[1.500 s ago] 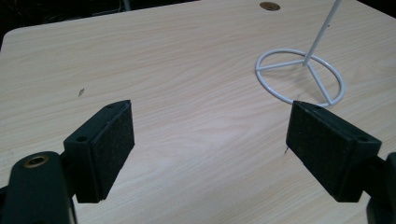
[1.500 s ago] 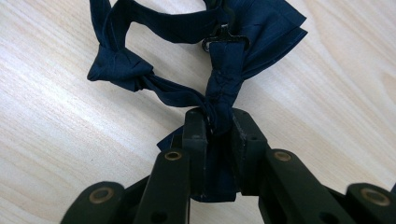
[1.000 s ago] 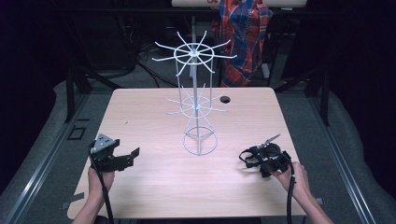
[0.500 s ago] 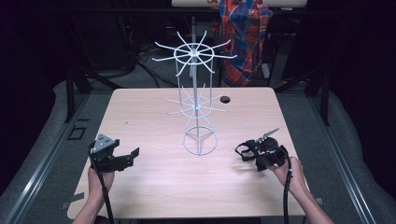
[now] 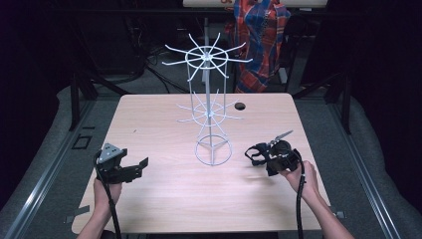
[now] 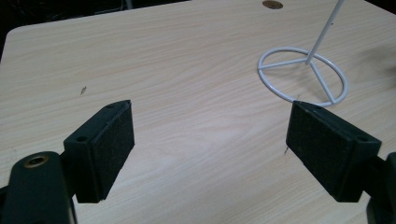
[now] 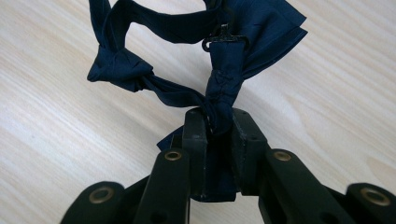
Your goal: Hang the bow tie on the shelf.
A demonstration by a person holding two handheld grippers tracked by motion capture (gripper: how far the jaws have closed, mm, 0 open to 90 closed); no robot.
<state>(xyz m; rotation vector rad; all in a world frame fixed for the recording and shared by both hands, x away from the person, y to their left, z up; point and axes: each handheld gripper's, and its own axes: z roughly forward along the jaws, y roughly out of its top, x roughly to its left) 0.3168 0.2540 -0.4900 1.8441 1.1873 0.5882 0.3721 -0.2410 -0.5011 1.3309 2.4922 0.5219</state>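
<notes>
Bow tie (image 7: 196, 56), pinched at its knot between my right gripper (image 7: 218, 122) fingers for hanging on the wire rack (image 5: 209, 107); left gripper (image 6: 210, 140) fingers released, empty.

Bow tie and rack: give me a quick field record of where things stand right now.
held item: navy bow tie, clamped by its centre band
right gripper: shut on the bow tie, right of the rack base
left gripper: open, nothing between its pads, low over the table
rack: white wire, upright mid-table, two tiers of bare arms
rack base: ring flat on the table
bow tie on rack: not yet
</notes>
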